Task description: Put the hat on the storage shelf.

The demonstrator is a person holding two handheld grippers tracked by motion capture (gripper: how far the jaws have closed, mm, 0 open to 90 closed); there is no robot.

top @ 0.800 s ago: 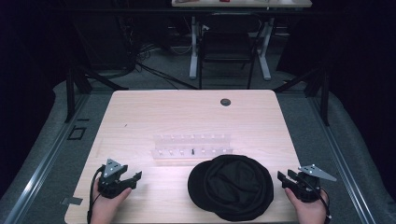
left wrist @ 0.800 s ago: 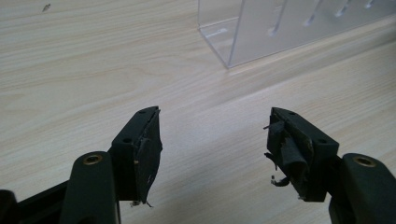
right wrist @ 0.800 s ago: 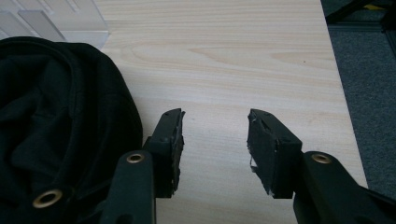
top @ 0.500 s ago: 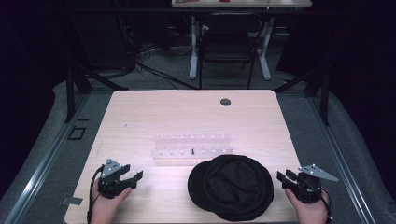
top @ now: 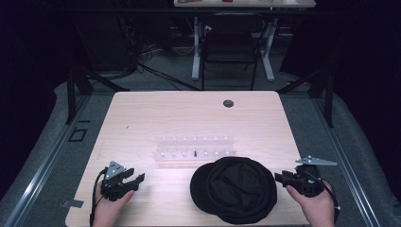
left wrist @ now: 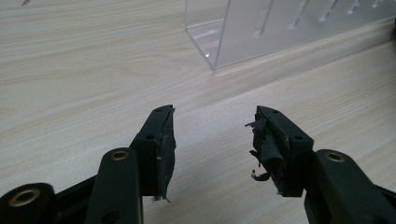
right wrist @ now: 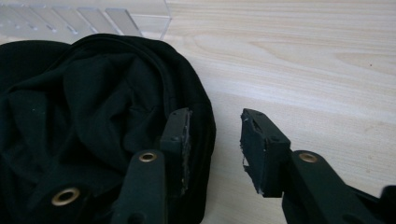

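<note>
A pale wood-grain counter [top: 156, 118] stands in a dark room, with a grey floor around it and a chair [top: 230, 47] and a desk's legs beyond its far edge. A small dark round fitting [top: 228, 103] sits near the far edge. Compared with the earlier frames, nothing on the counter has shifted and both hands sit where they were.

The black cap [top: 234, 189] lies near the right front, crumpled and soft (its brim seems to point left, though the dark cloth makes this hard to read), just in front of a clear plastic rack [top: 194, 147].

The right gripper [top: 287, 177] sits just right of the cap, jaws apart and holding nothing; the left gripper [top: 135, 176] rests at the near left, jaws apart and holding nothing.
</note>
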